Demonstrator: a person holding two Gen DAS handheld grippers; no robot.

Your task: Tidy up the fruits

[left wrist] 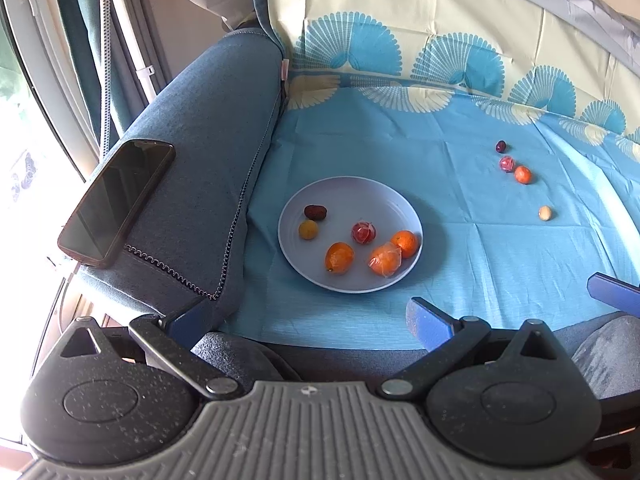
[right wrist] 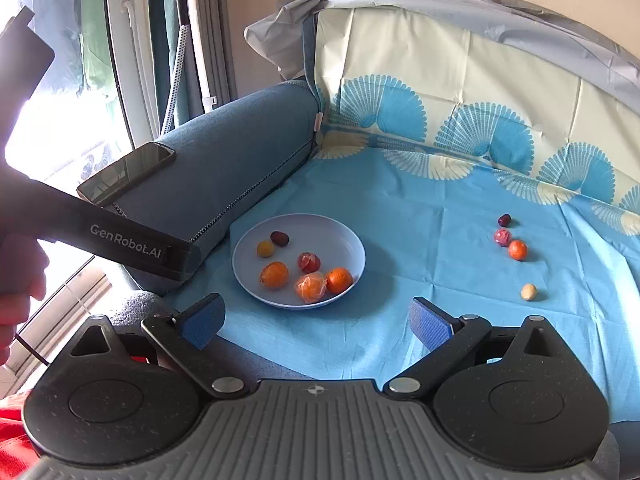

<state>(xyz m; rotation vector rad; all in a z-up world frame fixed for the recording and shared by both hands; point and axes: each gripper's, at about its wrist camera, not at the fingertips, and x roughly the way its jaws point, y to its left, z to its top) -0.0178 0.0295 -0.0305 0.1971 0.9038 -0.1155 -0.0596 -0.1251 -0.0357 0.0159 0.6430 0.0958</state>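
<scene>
Far left I see a phone [left wrist: 116,202] lying on the sofa arm [left wrist: 208,128]. Next, the plate [right wrist: 352,240] sits on the blue cloth [right wrist: 432,320], with six fruits inside: a dark date [right wrist: 279,238], a yellow one [right wrist: 265,248], a wrapped red one [right wrist: 309,262] and three oranges [right wrist: 274,275]. My left gripper [left wrist: 308,322] hangs wide open, empty, just short of the plate. My right gripper [right wrist: 316,322] is spread wide too, holding nothing. Well right, four loose fruits [right wrist: 517,249] lie on the cloth, the pale one [right wrist: 529,292] nearest me.
</scene>
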